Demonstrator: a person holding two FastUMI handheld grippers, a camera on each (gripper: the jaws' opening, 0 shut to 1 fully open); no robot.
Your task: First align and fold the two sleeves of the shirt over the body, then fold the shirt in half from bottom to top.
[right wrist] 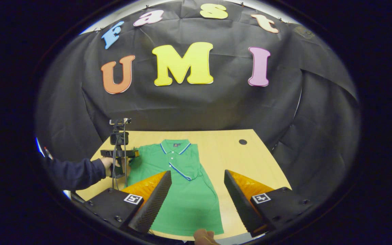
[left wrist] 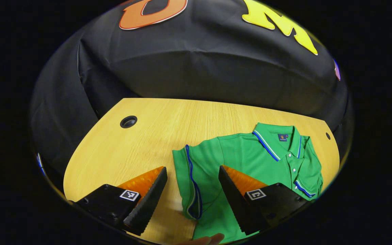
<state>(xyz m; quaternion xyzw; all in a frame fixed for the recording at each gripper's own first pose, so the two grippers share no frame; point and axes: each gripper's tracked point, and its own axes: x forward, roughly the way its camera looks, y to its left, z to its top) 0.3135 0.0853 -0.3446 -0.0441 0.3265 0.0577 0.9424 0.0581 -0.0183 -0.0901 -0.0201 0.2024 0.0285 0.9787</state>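
Ridged pads face each other across wide gaps on both tools, neither holding anything. The left gripper hovers low over the shirt's unfolded sleeve, probably lining up to pinch it. The right gripper waits above the hem; its sleeve already lies over the body on the wooden table.

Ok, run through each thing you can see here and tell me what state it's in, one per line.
Shirt: flat on the table, buttoned, not yet folded in half.
One sleeve: folded over the body.
Other sleeve: folded over the body.
Left gripper: open, over the shirt.
Right gripper: open, above the shirt's lower part.
Table: bare wood beside the shirt.
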